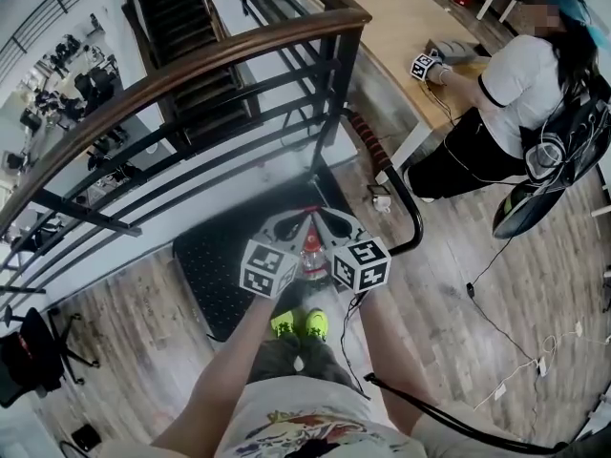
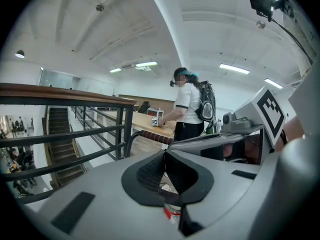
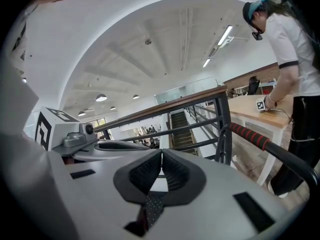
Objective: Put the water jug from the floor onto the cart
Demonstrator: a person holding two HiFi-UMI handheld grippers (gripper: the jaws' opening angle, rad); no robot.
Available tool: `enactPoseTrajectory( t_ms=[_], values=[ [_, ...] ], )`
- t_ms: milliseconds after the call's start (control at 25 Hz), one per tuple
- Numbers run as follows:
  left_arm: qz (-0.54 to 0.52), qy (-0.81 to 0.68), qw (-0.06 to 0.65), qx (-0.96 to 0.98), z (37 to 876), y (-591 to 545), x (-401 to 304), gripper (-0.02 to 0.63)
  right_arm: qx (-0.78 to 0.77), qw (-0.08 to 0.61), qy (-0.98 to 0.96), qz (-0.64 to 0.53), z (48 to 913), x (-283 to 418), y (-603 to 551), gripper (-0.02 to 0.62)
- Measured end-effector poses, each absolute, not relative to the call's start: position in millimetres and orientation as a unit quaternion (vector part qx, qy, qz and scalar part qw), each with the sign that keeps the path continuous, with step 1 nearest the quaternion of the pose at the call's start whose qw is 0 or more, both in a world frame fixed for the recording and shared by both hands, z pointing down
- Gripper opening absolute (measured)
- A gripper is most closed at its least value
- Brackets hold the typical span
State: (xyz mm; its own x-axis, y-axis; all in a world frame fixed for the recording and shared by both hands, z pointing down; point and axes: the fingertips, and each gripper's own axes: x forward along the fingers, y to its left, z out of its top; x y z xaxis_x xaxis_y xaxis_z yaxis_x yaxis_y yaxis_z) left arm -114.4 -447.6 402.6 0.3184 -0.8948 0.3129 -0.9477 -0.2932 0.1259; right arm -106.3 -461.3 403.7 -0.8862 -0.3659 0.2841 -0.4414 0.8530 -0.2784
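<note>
Wood-plank floor [image 1: 143,313] runs beside a dark metal railing [image 1: 191,65] capped with a rounded brown rail, above a stairwell. One cart [image 1: 205,265] stands on the planks: a flat, black, textured deck with a bent tube handle [image 1: 412,208] wrapped in red-and-black grip.

One clear plastic water jug [image 1: 312,254] with a red top shows over the deck's near right part, between the two black-and-white marker cubes. I cannot tell whether it rests on the deck.

Two bare forearms reach forward side by side, and both grey claws point slightly downward, close together. The left claw [image 2: 164,156] is clenched, its ribbed black pads meeting, with a red-and-white scrap visible below them. The right claw [image 3: 161,166] is clenched too. Whether either pinches the jug is unclear.

One other person [image 1: 516,93] leans on a pale wooden bench [image 1: 401,17].
</note>
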Motion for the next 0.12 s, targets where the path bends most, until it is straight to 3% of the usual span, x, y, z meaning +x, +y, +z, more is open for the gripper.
enactPoseTrajectory(
  t_ms=[120],
  values=[
    [0.091,-0.578,0.146,0.797,400.0,-449.2,-116.3,0.012,0.211,0.112,-0.956,0.171,401.2,-107.5,-462.2,0.025]
  ],
)
